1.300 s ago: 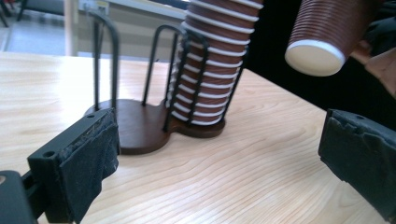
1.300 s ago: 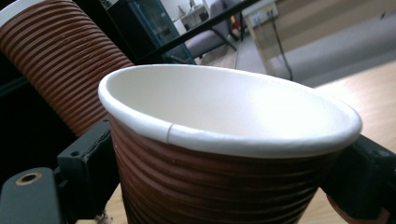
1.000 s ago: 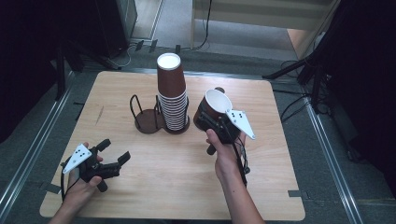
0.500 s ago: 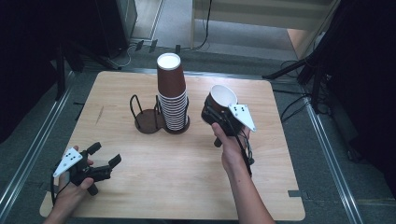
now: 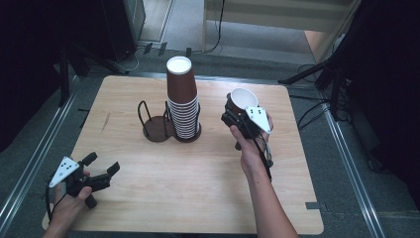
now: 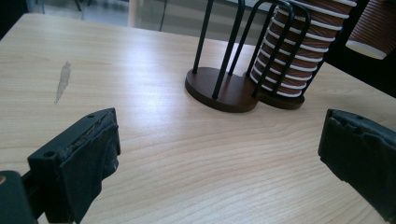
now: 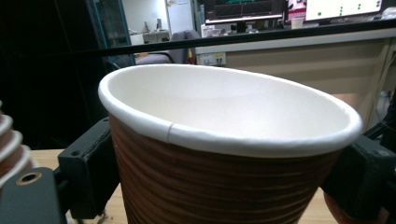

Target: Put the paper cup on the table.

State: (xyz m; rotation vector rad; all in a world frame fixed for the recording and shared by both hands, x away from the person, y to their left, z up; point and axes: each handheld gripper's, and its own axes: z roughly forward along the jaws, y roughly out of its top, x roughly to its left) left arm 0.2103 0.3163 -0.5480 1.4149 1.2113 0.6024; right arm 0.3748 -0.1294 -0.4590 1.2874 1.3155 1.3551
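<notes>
Right gripper view: the right hand-held gripper (image 7: 224, 182) is clamped on a cup (image 7: 224, 154), one black jaw against each side of the ribbed brown wall below the white rim. The cup's mouth is up and tilted, and its white inside is bare. At the left edge of this view, white rims of the stack (image 7: 9, 144) are just visible.

High view: the right hand-held gripper (image 5: 236, 115) holds the cup (image 5: 242, 100) above the right half of the worktop (image 5: 198, 193), clear of the surface, to the right of the stack (image 5: 182, 101) and apart from it. The grey plate on the gripper faces up, and the cable trails back along the forearm.

The stack of brown cups stands mouth-down in the right ring of a black wire holder (image 5: 157, 123) near the worktop's centre, rising well above the wires. The holder's left ring has only its dark base disc.

The left hand-held gripper (image 5: 101, 168) lies low at the near-left corner of the worktop, well apart from the holder, its jaws spread wide with nothing between them.

Left gripper view: the left hand-held gripper (image 6: 219, 154) shows both jaws far apart over bare wood. Beyond them stand the holder (image 6: 224, 84) and stack (image 6: 299, 56); the held cup (image 6: 373, 28) hangs at upper right. A pale smear (image 6: 62, 81) marks the wood at left.
</notes>
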